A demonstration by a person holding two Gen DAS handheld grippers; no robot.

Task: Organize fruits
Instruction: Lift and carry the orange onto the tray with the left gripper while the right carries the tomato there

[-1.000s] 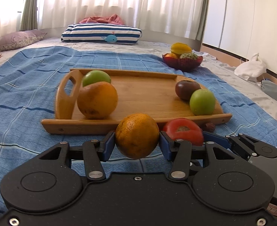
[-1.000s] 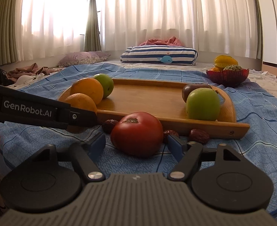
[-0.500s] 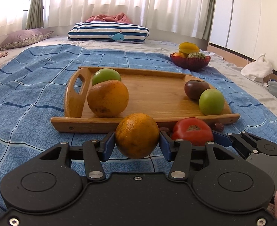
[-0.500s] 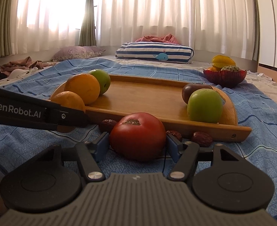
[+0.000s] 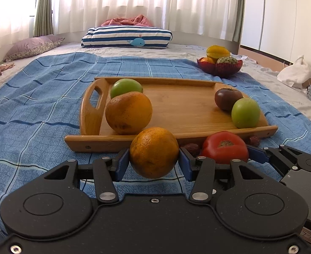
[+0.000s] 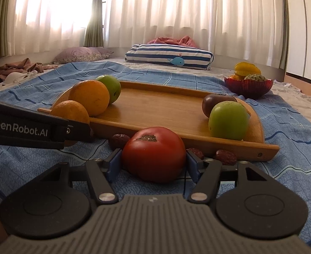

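The left gripper (image 5: 154, 162) has its blue fingers (image 5: 121, 163) pinching a round orange citrus fruit (image 5: 154, 152), one pad pressed on each side, in front of the near rim of the rectangular wooden tray with cut-out handles (image 5: 176, 110). The right gripper (image 6: 153, 165) has its blue fingers (image 6: 114, 165) closing on a large red tomato with a dry brown calyx (image 6: 154, 153); the tomato lies between them and both pads appear to touch its sides, with the fruit low over the blue checked blanket (image 5: 39, 105) that covers the bed. In the left wrist view the tomato and the right gripper stand just to the right of the held orange. On the tray, at the left end, a second large orange fruit (image 5: 129, 112) rests just in front of a green round fruit (image 5: 126, 86); at the right end a dark brown-purple tomato-shaped fruit (image 5: 227, 98) sits behind another green round fruit (image 5: 245, 112), the two touching or nearly so. Several small wrinkled dark red dates (image 6: 226, 157) lie on the blanket along the near edge of the tray. Far right, beyond the tray, a dark red scalloped bowl (image 5: 220, 67) holds a yellow star fruit and other fruit. At the far end of the bed lies a blue-and-white striped pillow with a whale motif (image 5: 127, 37).
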